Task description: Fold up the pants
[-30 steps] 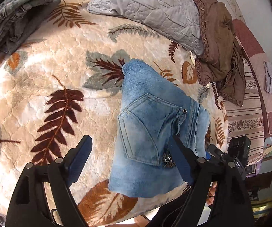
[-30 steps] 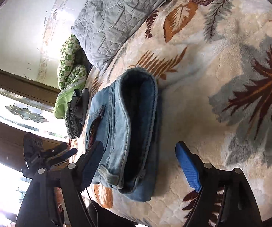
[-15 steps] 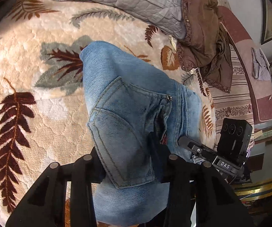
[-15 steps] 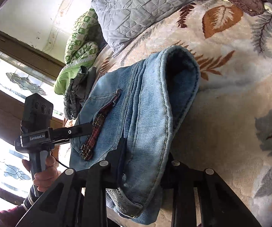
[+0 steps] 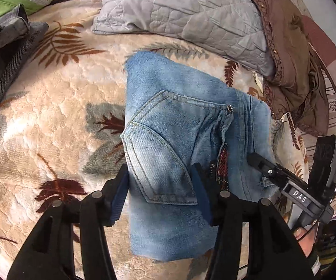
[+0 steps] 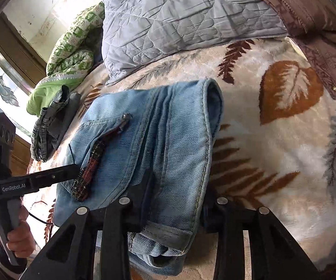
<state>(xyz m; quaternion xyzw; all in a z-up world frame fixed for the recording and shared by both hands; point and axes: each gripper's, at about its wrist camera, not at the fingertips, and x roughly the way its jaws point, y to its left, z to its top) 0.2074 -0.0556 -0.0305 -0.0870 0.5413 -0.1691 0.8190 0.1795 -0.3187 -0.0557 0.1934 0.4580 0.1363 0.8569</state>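
The light blue jeans are folded into a thick bundle, back pocket up, over the leaf-print blanket. My left gripper is shut on the bundle's near left edge, blue pads on either side of the pocket. My right gripper is shut on the jeans at the folded waistband edge; its fingertips are hidden by the denim. Each gripper shows in the other's view: the right one and the left one. A red patterned strip hangs from the pocket.
A grey quilted pillow lies at the back. A brown garment is draped at the right. Grey folded clothes and a green cloth sit at the left. The bed edge runs along the near side.
Both grippers moved in from open and clamped onto the jeans bundle. The bundle has since shifted up and toward the pillow in both views.
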